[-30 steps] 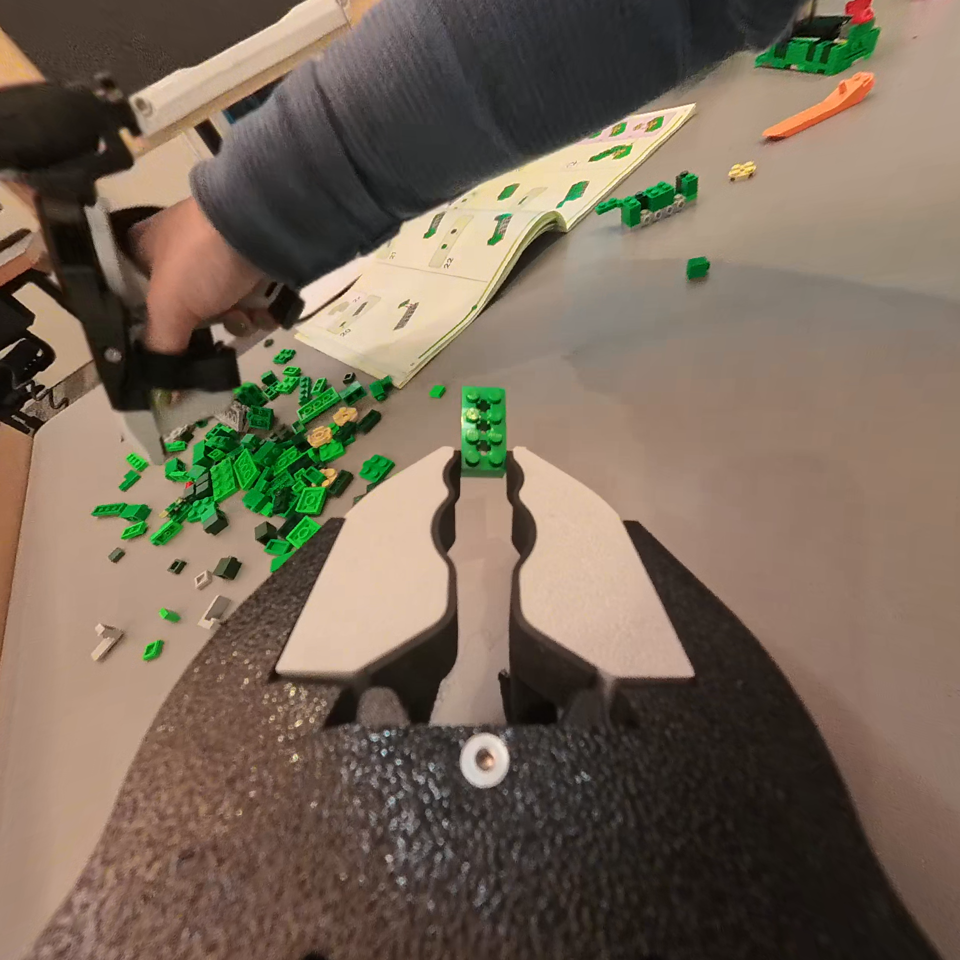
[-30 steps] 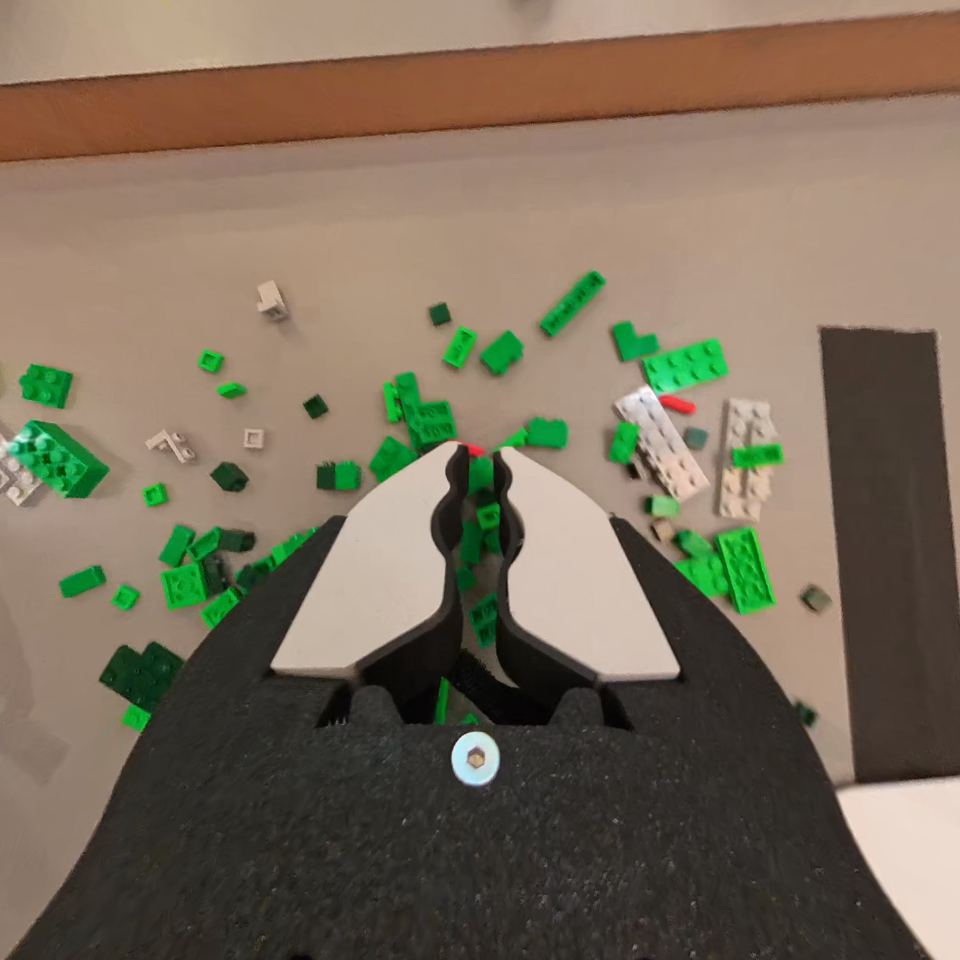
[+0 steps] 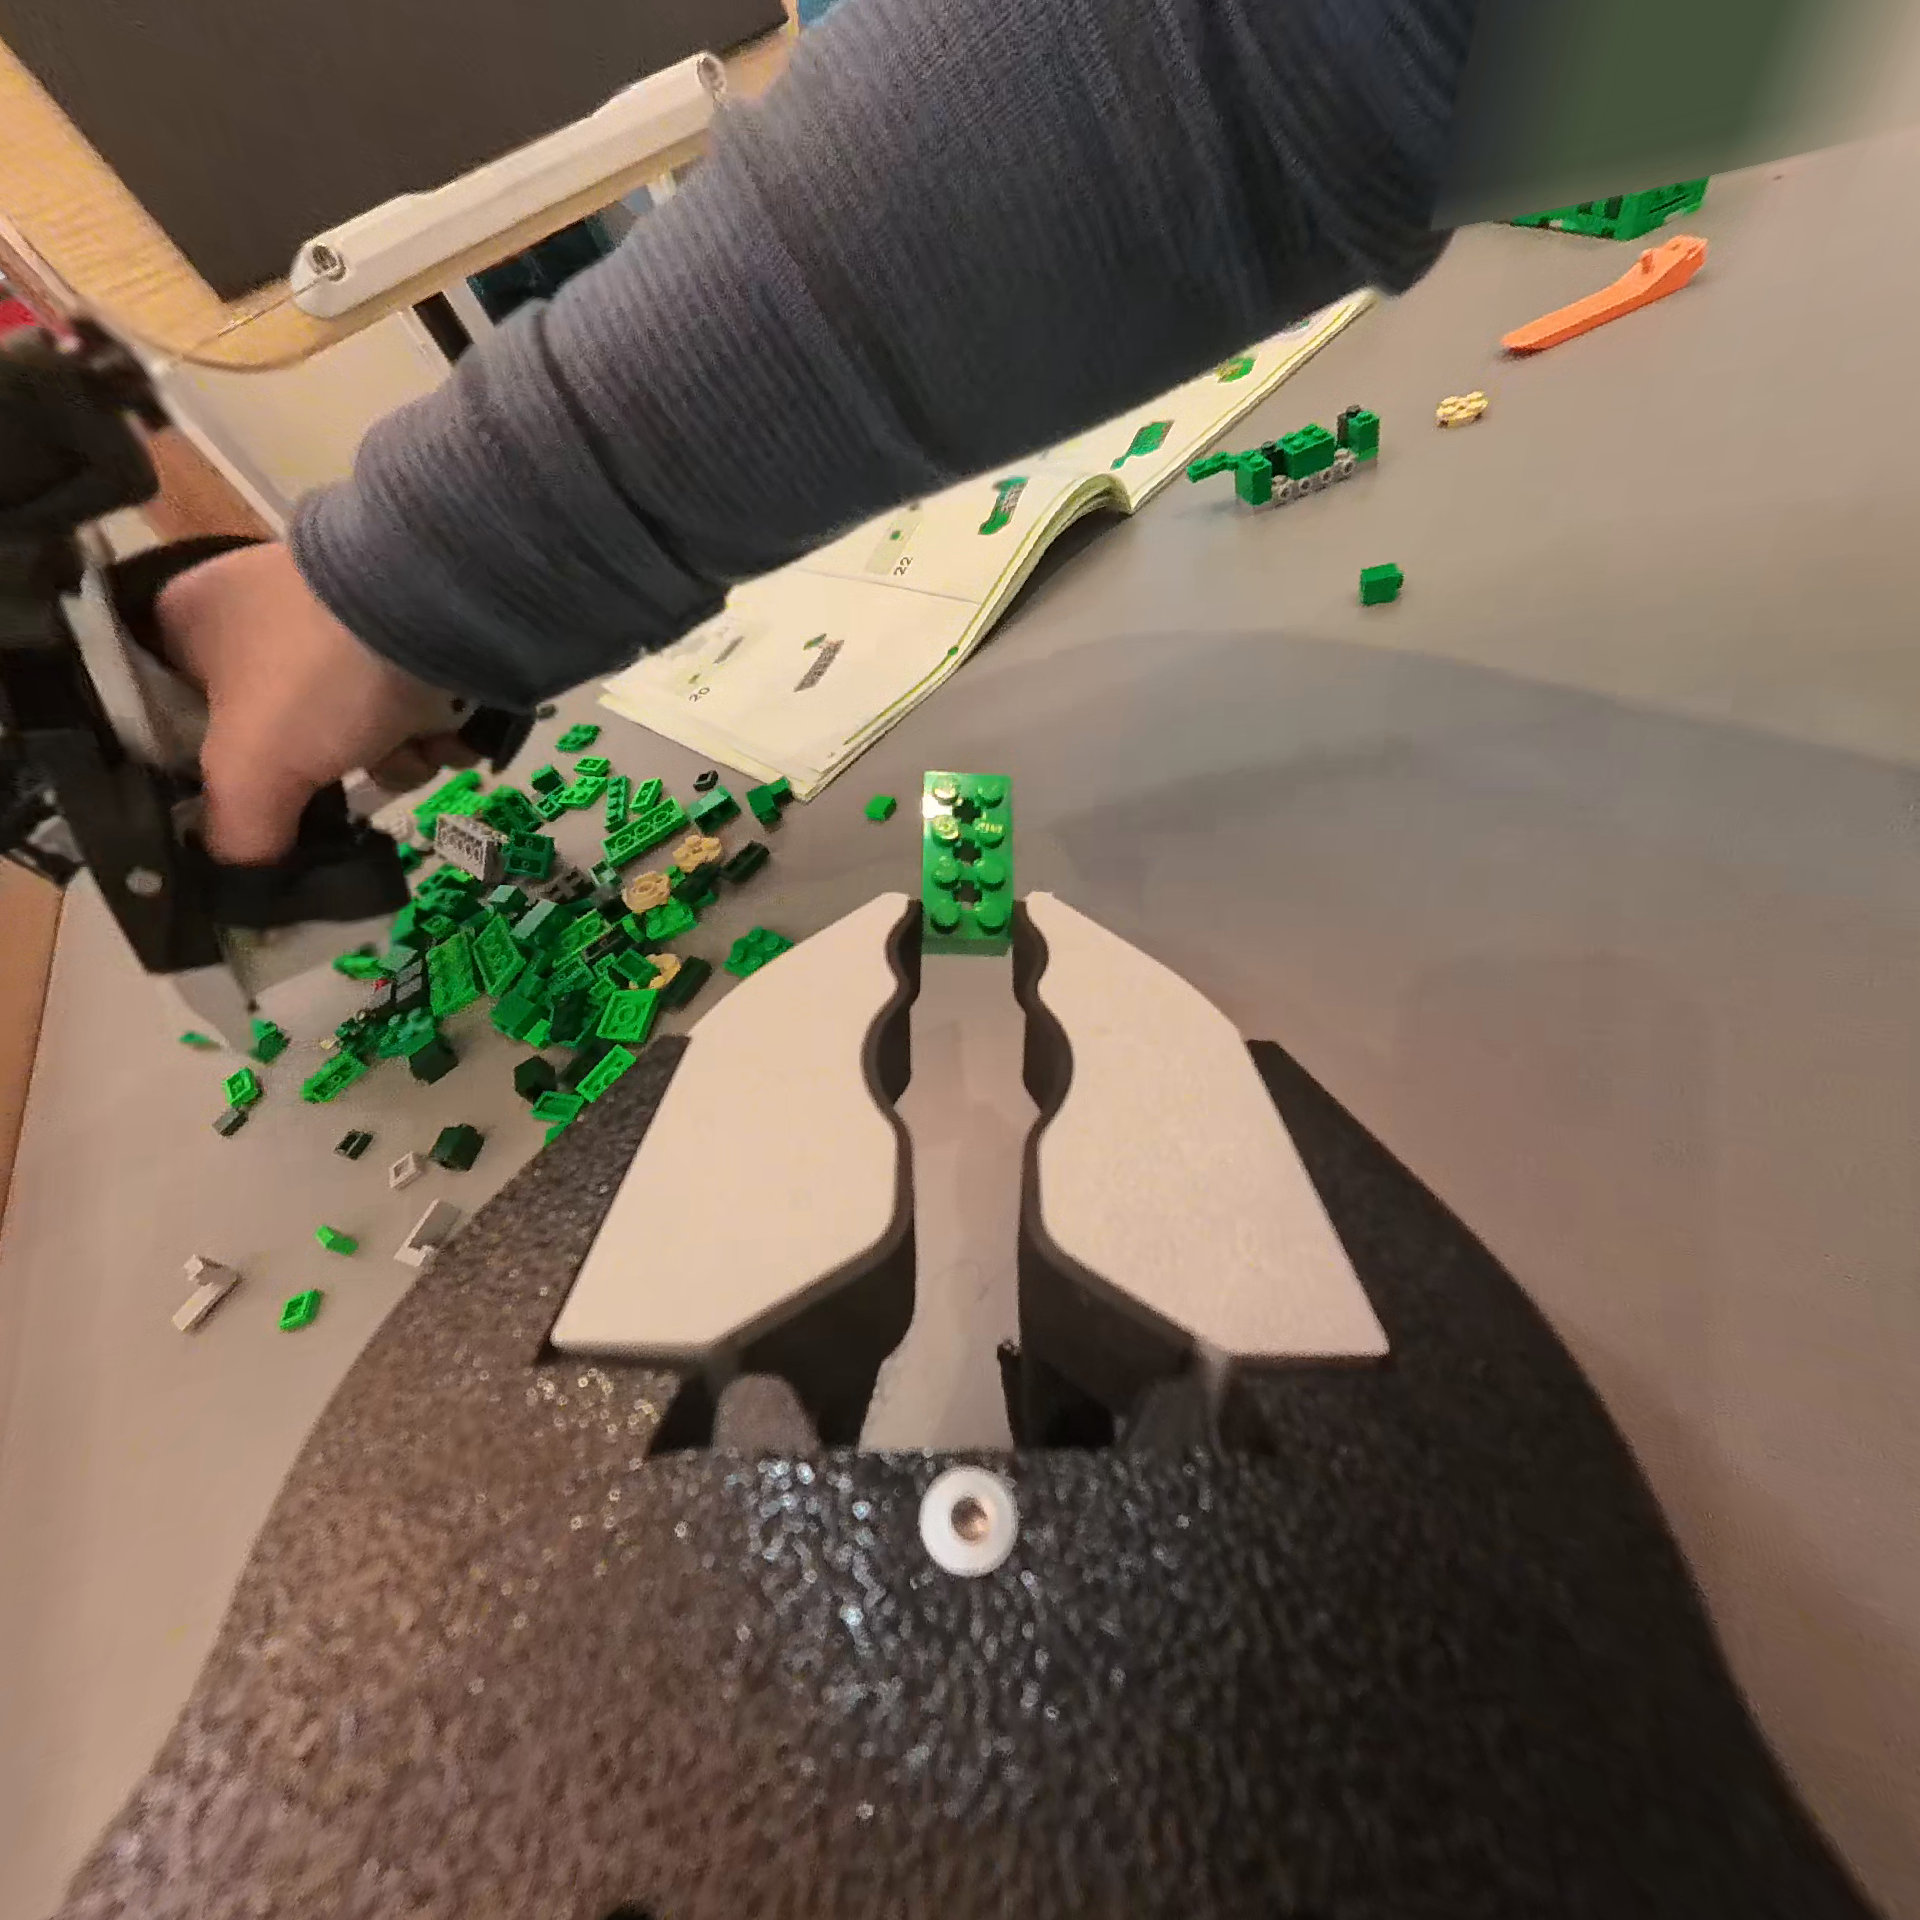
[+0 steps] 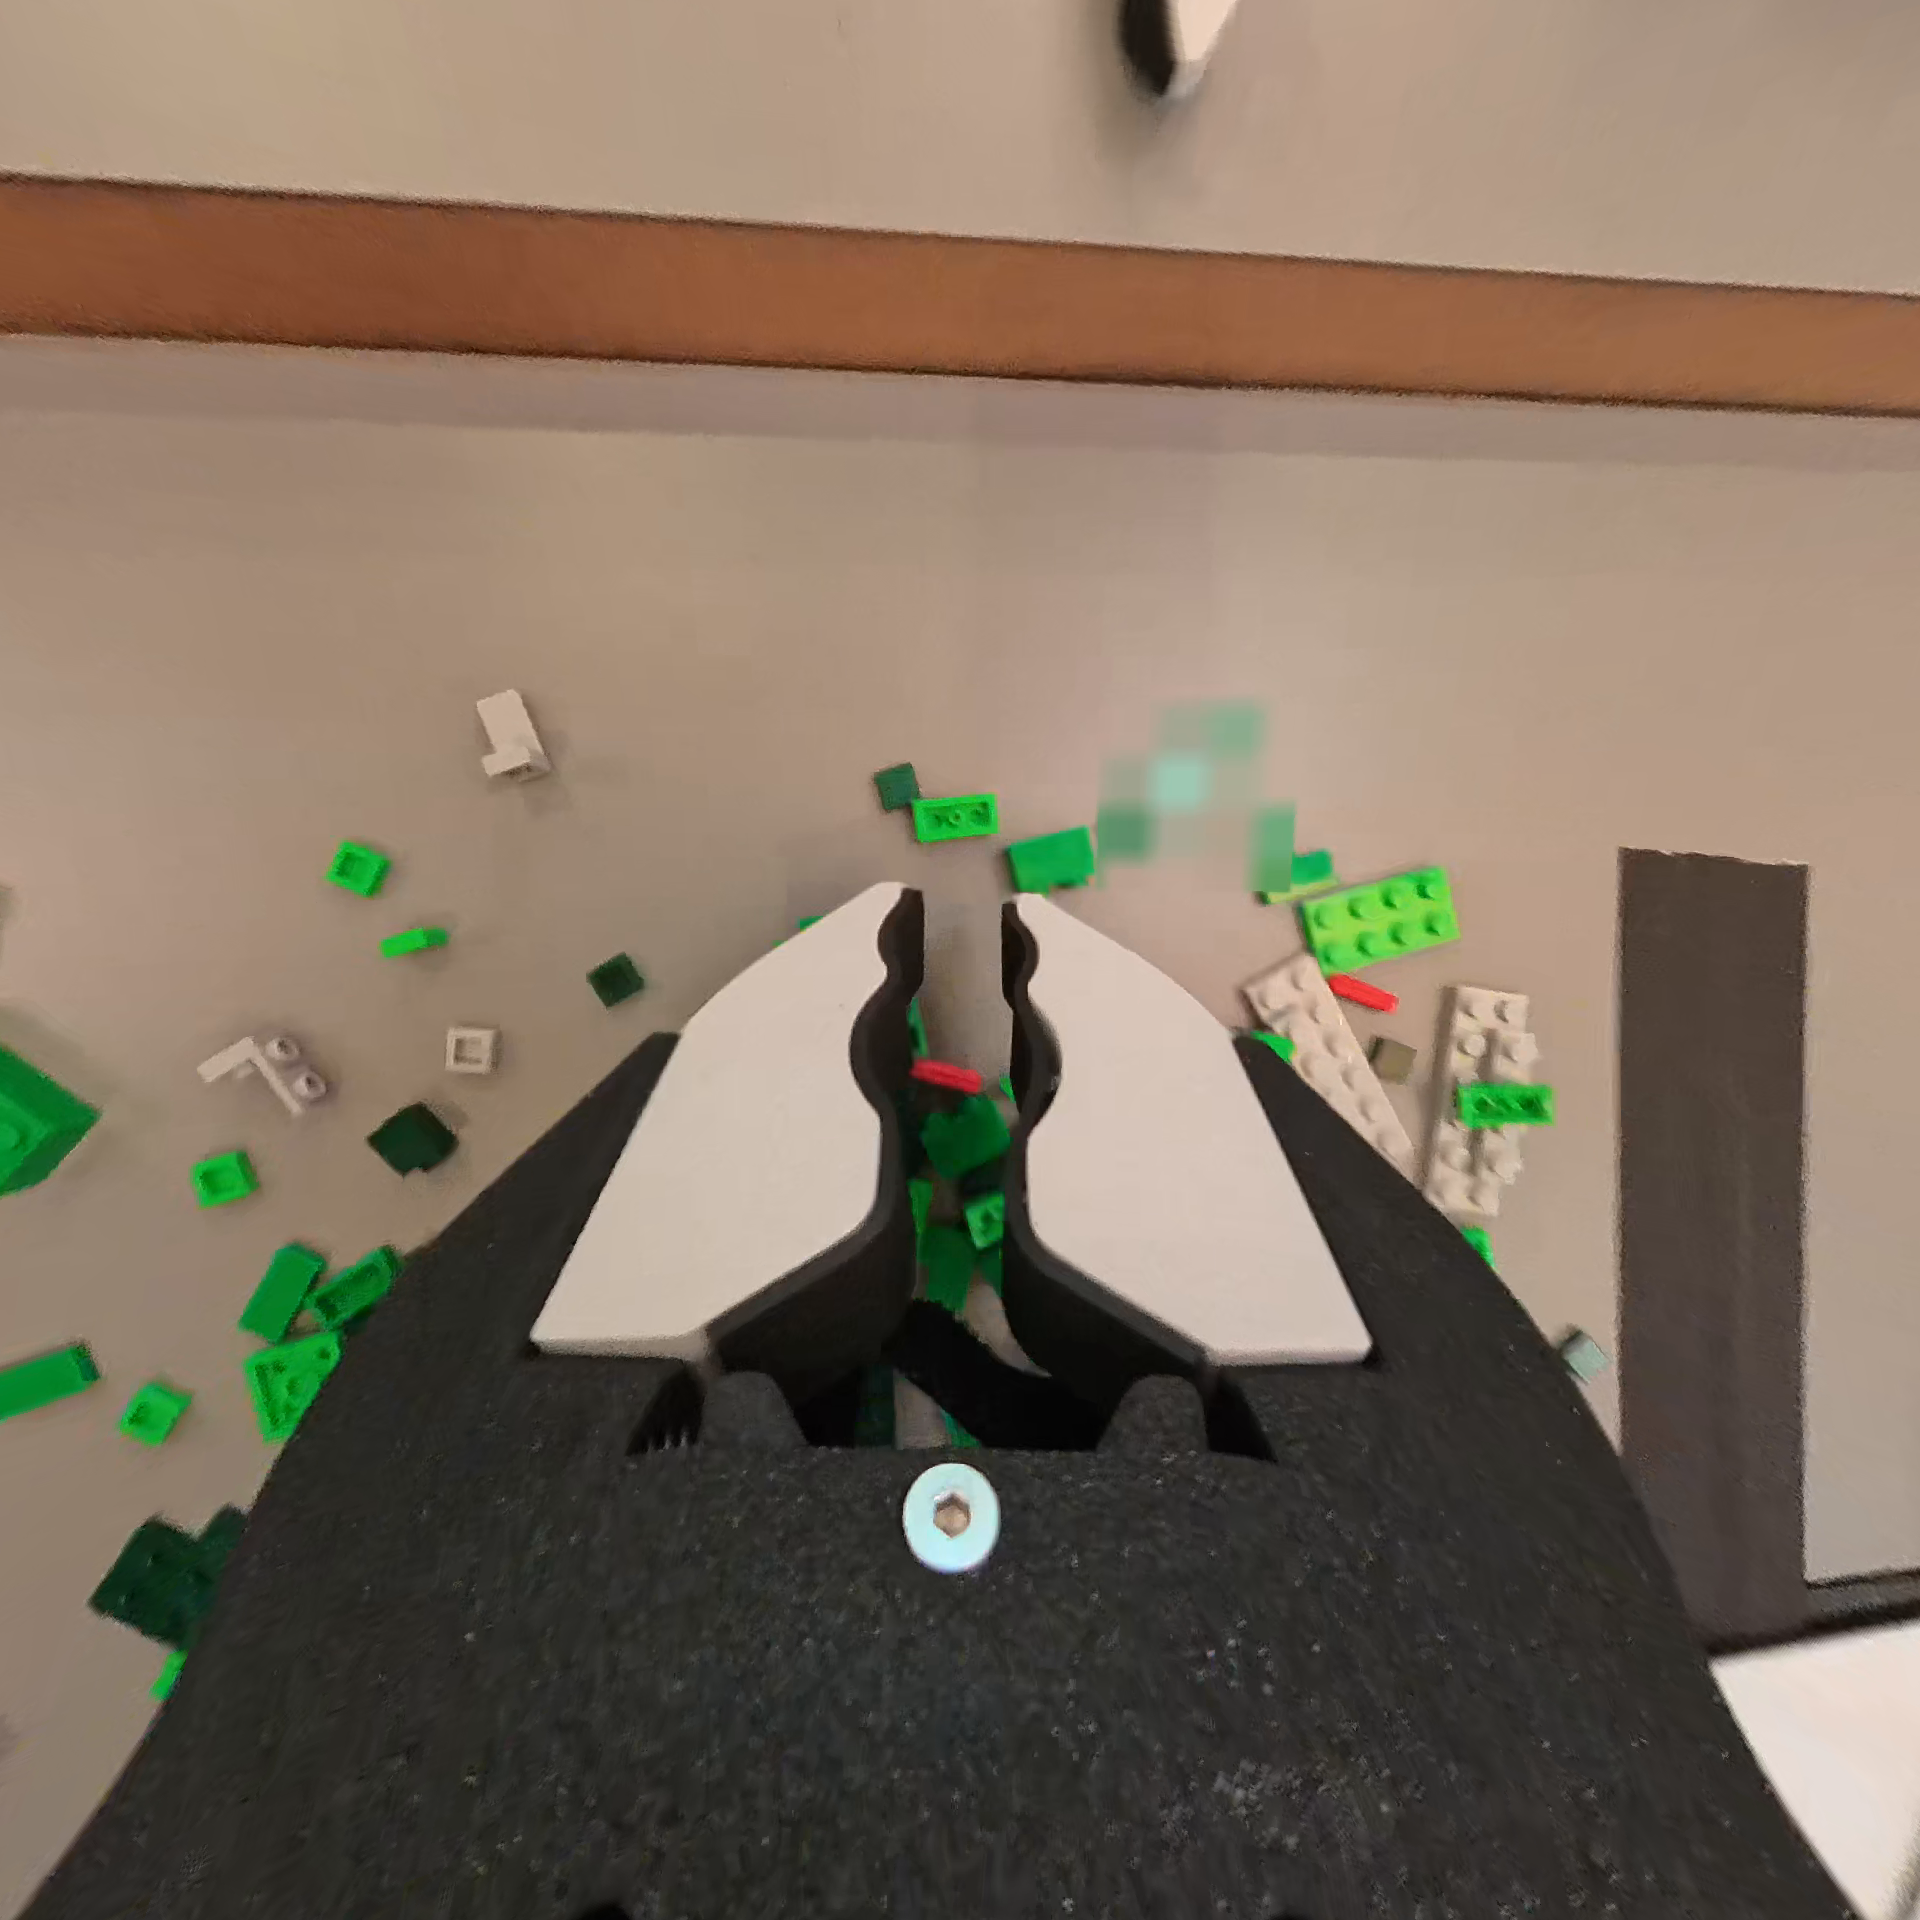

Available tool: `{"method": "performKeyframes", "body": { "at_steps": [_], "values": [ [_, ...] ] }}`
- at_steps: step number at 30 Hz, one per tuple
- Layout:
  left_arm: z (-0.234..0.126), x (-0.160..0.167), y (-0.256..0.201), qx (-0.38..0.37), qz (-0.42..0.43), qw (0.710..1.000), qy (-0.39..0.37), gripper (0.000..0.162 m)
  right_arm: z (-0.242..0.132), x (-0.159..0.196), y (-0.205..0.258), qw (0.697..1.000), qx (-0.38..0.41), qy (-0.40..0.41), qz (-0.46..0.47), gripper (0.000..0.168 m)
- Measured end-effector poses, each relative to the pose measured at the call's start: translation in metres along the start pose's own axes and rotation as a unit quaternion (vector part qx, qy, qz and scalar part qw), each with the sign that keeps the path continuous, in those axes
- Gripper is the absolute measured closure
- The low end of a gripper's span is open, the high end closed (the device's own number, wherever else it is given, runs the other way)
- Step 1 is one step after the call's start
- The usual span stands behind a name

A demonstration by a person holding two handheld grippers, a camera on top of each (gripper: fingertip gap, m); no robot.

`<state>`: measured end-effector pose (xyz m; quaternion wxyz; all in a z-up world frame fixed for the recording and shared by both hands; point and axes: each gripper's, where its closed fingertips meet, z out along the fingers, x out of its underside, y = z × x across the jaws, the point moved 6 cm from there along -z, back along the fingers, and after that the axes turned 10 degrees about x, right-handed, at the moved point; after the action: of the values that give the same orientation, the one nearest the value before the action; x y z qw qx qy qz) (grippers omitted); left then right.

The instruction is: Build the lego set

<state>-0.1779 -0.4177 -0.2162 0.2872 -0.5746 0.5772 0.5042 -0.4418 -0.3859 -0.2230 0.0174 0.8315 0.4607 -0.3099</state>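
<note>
My left gripper (image 3: pixel 968 925) is shut on the near end of a green two-by-four plate (image 3: pixel 966 857) and holds it above the grey table (image 3: pixel 1455 935). My right gripper (image 4: pixel 963 909) hovers over the pile of loose green bricks (image 3: pixel 540 935), its jaws a narrow gap apart with nothing between the tips. A small red piece (image 4: pixel 945 1075) lies on the table, seen through the gap between the fingers. In the left wrist view a person's hand (image 3: pixel 270 717) holds the right gripper (image 3: pixel 213 997) at the pile's left edge.
An open instruction booklet (image 3: pixel 883 644) lies behind the pile. A small green sub-build (image 3: pixel 1288 468), an orange brick separator (image 3: pixel 1600 307) and a lone green brick (image 3: pixel 1380 584) sit further right. Grey plates (image 4: pixel 1320 1049) and a green plate (image 4: pixel 1377 920) lie right of the right gripper. A wooden table edge (image 4: pixel 935 301) runs beyond. The left gripper's tips are roughly 25 cm from the right gripper's.
My right gripper has moved forward over the pile and its jaws have parted slightly; the red piece now lies further back between the fingers. The left gripper still holds the plate.
</note>
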Motion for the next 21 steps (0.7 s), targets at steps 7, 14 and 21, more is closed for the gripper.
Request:
{"method": "performKeyframes", "body": {
  "at_steps": [7, 14, 21],
  "values": [
    [0.000, -0.001, -0.001, 0.005, 0.002, 1.000, -0.003, 0.146, -0.045, 0.042, -0.049, 0.990, 0.098, 0.018, -0.099, 0.168],
    [0.002, -0.001, -0.003, 0.012, 0.007, 1.000, 0.002, 0.146, -0.056, 0.098, -0.066, 0.999, -0.020, 0.042, -0.021, 0.160],
    [0.003, 0.000, -0.004, 0.014, 0.009, 1.000, 0.006, 0.146, -0.057, 0.114, -0.053, 0.994, -0.051, 0.047, -0.080, 0.153]
  ]
}}
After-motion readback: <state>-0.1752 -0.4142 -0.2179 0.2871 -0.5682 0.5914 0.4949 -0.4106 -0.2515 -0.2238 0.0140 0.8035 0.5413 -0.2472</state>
